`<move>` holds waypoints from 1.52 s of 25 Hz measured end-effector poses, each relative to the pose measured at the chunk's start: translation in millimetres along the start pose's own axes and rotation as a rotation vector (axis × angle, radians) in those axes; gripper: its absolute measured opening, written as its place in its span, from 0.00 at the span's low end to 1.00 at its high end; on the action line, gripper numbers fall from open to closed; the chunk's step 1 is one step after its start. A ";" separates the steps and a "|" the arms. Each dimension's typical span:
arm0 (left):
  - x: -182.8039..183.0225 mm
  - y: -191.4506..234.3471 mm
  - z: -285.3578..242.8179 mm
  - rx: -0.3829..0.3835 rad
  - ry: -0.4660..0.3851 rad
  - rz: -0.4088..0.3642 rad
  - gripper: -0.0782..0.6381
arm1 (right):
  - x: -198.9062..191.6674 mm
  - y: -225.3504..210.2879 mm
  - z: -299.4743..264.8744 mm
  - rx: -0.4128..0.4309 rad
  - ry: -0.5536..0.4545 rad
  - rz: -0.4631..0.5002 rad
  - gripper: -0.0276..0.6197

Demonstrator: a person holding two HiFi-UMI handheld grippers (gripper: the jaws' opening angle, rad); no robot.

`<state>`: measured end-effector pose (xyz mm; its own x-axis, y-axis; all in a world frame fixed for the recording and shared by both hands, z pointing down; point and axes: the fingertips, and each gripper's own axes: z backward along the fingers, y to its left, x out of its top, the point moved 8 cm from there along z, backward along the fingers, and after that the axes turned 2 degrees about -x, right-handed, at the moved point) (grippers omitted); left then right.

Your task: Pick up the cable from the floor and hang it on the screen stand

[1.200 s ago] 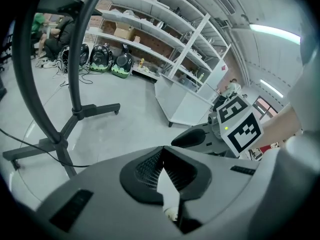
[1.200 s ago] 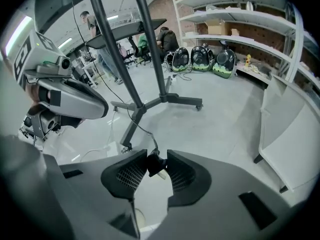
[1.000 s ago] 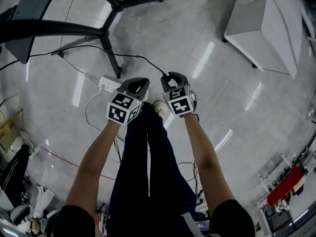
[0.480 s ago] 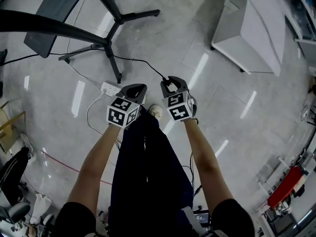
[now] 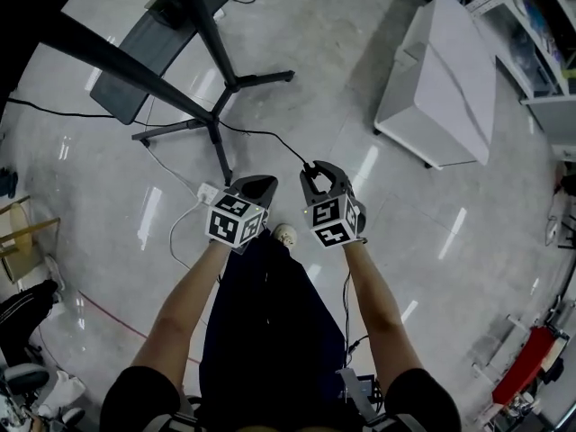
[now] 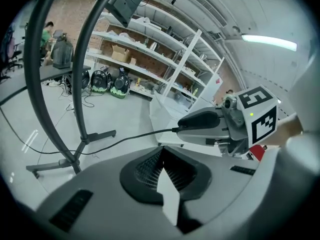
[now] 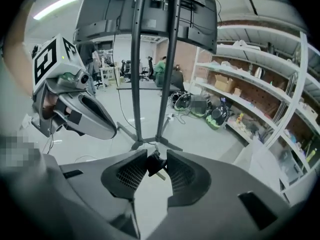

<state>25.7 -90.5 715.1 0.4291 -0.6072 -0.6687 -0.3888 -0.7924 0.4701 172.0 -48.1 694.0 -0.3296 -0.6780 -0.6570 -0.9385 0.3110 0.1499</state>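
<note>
The black cable [image 5: 270, 136] runs from the foot of the black screen stand [image 5: 216, 88] across the floor and up to my right gripper [image 5: 310, 167]. That gripper is shut on the cable's plug [image 7: 155, 165], which sits upright between its pads, well above the floor. In the right gripper view the stand's two poles [image 7: 137, 84] rise to the dark screen [image 7: 150, 9] straight ahead. My left gripper [image 5: 258, 184] hangs beside the right one, shut and empty, its pads meeting at the tip [image 6: 161, 154]. From the left gripper view the cable [image 6: 125, 139] trails left from the right gripper [image 6: 200, 124].
A white power strip [image 5: 209, 190] with a white lead lies on the floor by the stand's leg. A white cabinet [image 5: 450, 79] stands at the right. Shelving [image 6: 150, 49] lines the wall behind. The person's legs and a shoe [image 5: 284, 234] are below the grippers.
Both grippers have risen well off the floor, the right one carrying the plug up with it. The cable now slants up from the stand's foot.
</note>
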 end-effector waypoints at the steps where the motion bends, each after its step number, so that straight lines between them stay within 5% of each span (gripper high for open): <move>1: 4.4 -4.3 5.4 0.002 -0.003 0.002 0.12 | 6.9 -1.3 7.4 -0.010 -0.010 0.013 0.26; 18: 101.2 -52.2 87.8 0.004 -0.137 0.027 0.12 | 144.3 -32.4 107.6 -0.222 -0.198 0.286 0.26; 38: 220.5 -73.4 161.6 -0.012 -0.315 -0.131 0.12 | 301.2 -38.0 204.9 -0.406 -0.432 0.711 0.26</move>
<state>17.0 -156.8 440.0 0.2012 -0.4541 -0.8679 -0.3364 -0.8642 0.3741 129.4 -127.6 339.0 -0.8517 -0.0847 -0.5172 -0.5208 0.2466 0.8173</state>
